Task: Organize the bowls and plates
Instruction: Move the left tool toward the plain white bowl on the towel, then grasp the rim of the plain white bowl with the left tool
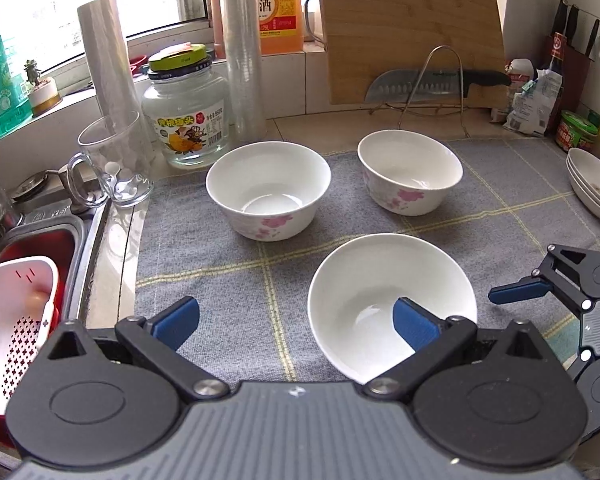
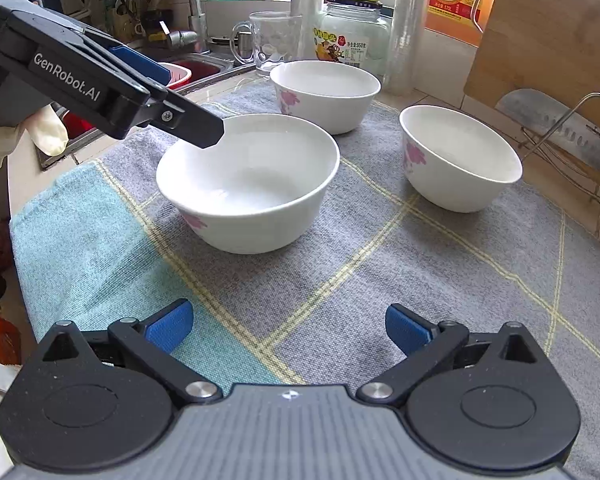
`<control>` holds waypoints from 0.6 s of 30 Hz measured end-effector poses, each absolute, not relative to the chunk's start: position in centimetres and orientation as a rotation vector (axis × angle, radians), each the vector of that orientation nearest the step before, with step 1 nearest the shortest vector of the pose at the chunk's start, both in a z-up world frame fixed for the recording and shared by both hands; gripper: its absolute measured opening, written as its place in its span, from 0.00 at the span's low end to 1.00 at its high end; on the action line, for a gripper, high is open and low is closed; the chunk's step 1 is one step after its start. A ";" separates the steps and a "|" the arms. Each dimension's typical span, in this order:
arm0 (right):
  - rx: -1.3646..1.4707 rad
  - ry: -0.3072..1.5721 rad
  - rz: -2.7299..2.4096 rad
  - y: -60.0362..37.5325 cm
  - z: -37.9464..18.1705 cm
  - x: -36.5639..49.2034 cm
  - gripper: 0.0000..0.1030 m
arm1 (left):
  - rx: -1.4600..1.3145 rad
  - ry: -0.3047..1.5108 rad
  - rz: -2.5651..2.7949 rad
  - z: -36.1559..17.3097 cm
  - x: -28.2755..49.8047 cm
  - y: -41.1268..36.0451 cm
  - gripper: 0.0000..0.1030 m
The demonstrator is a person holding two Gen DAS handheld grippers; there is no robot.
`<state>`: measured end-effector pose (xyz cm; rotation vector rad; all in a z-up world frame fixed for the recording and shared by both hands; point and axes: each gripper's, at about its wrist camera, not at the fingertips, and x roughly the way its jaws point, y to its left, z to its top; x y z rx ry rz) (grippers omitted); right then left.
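Note:
Three white bowls with pink flowers stand on a grey checked cloth [image 1: 228,280]. The near bowl [image 1: 380,300] [image 2: 248,180] lies just ahead of my left gripper [image 1: 296,320], which is open; its right finger reaches over the bowl's near rim. Two more bowls stand behind, one at left [image 1: 268,188] [image 2: 324,94] and one at right [image 1: 410,170] [image 2: 460,156]. Stacked white plates [image 1: 596,188] sit at the far right. My right gripper [image 2: 288,330] is open and empty above the cloth, right of the near bowl.
A sink [image 1: 32,256] with a white and red strainer basket [image 1: 16,312] lies to the left. A glass mug [image 1: 114,164], a jar [image 1: 186,108], roll tubes, a cutting board [image 1: 412,28] and a cleaver on a rack [image 1: 428,84] line the back.

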<state>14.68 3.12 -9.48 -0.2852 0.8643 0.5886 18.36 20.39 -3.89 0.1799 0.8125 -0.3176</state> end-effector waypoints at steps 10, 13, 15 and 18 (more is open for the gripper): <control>-0.256 0.864 0.562 4.5 -10.3 15.0 1.00 | 0.211 0.847 -0.425 -5.2 20.7 20.9 0.99; -0.252 0.842 0.567 4.3 -10.5 14.9 1.00 | 0.206 0.862 -0.462 -5.4 21.2 20.6 0.99; -0.244 0.817 0.568 4.1 -10.6 14.6 1.00 | 0.211 0.876 -0.490 -5.5 21.5 20.4 0.99; -0.237 0.811 0.561 4.0 -10.6 14.3 1.00 | 0.248 0.887 -0.508 -5.6 21.9 19.9 0.98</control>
